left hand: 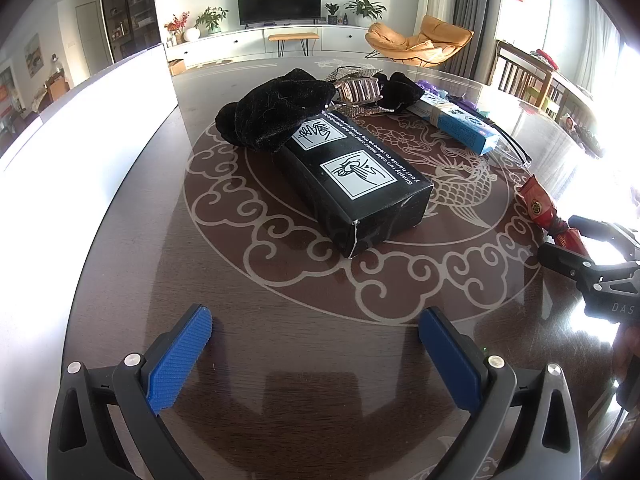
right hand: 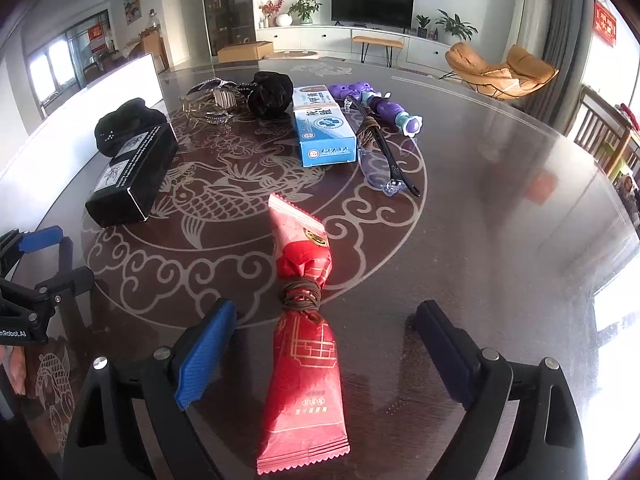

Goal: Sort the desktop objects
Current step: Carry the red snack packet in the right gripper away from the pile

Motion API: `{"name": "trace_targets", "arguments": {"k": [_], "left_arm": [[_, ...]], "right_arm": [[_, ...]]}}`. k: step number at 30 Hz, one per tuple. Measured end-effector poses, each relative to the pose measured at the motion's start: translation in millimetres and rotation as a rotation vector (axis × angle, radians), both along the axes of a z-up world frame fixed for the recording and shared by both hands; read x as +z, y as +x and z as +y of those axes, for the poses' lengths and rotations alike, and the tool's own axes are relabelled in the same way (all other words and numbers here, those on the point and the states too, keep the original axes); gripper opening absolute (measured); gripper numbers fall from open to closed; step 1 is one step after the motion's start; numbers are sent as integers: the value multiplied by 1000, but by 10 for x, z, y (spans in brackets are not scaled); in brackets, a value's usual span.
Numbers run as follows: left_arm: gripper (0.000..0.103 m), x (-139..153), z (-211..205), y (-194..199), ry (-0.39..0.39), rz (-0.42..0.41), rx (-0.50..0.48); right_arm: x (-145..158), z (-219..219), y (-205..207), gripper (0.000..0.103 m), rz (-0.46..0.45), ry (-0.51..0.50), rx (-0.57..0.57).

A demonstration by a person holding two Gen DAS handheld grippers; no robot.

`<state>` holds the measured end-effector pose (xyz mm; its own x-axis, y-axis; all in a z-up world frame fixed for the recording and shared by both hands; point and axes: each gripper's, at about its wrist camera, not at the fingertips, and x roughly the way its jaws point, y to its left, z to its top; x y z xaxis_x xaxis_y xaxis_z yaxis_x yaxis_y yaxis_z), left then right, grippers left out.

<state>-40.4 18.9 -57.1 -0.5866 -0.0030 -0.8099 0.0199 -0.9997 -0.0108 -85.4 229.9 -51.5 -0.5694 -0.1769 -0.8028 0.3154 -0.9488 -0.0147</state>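
Far left there's a white panel (right hand: 100, 92) standing along the edge of the dark brown tabletop (right hand: 500, 208), which has a pale fish-and-cloud pattern printed on it. Next to that sits a long black box (right hand: 132, 176) with white hand-drawing labels, and a black fuzzy thing (left hand: 276, 116) is lying over its far end. Behind those is a sparkly rhinestone hair claw (right hand: 212, 102), with another black fuzzy lump (right hand: 270, 96) just beside it. The left gripper (left hand: 316, 356) is hovering over a bare patch of tabletop, blue fingers (left hand: 180, 360) spread wide with nothing between them. Moving toward the middle, a light blue medicine box (right hand: 324, 128) lies lengthwise, then a pair of clear safety glasses (right hand: 384, 160) with black arms, bound with a brown cord, and a purple plastic toy (right hand: 380, 106) behind them. Front and centre in the right wrist view is the red snack packet (right hand: 304, 336), cinched round the middle with a brown cord, flat on the tabletop. The right gripper (right hand: 324, 348) has its fingers wide apart on either side of the packet, not touching it, so it's lying there loose. Orange lounge chair (right hand: 504, 68) off to the right in the room behind.
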Motion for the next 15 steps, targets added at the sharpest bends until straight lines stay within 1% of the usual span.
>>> {"name": "trace_targets", "arguments": {"k": [13, 15], "left_arm": [[103, -3, 7, -4, 0, 0, 1], [103, 16, -22, 36, 26, 7, -13]], "right_arm": [[-1, 4, -4, 94, -2, -1, 2], [-6, 2, -4, 94, -1, 1, 2]]}}
